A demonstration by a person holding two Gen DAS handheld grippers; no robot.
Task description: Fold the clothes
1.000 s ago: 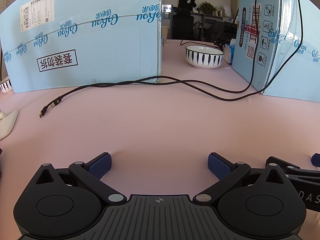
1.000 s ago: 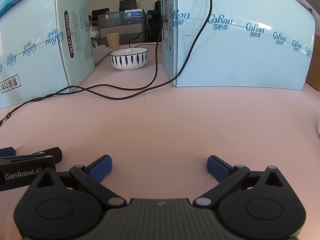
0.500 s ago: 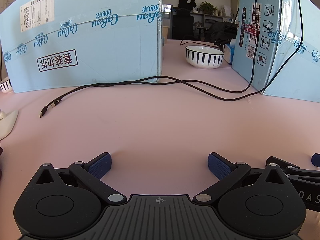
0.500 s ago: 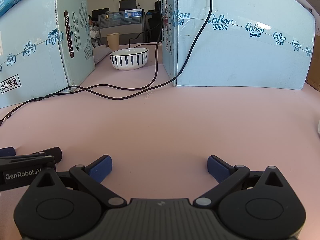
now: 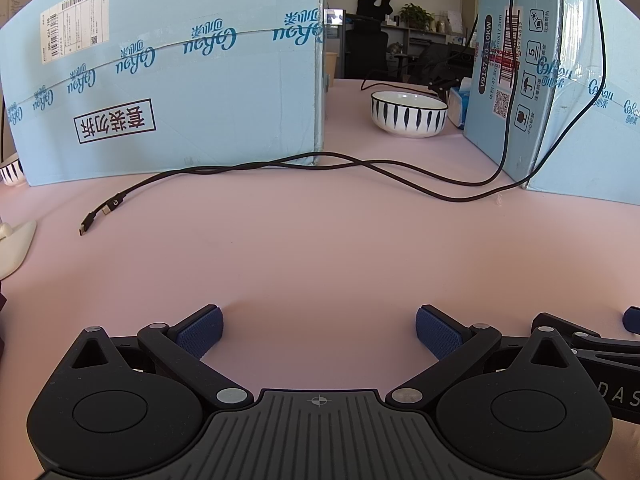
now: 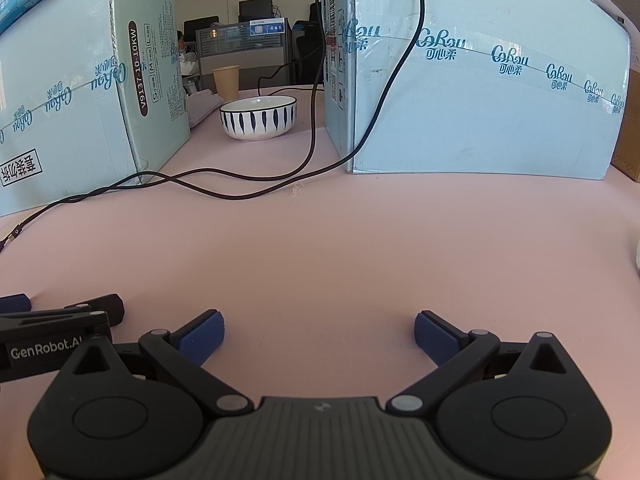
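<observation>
Pink tabletop [image 5: 320, 248] spreads bare ahead of both tools – no clothing shows in either view. Left gripper [image 5: 318, 328] and right gripper [image 6: 318, 330] sit side by side, jaws spread wide, holding nothing – beyond them a black cable [image 5: 360, 168], striped bowl [image 6: 258, 117] and blue boxes [image 5: 168, 80]

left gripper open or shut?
Open. The left gripper has its blue pads wide apart, only pink table between.
</observation>
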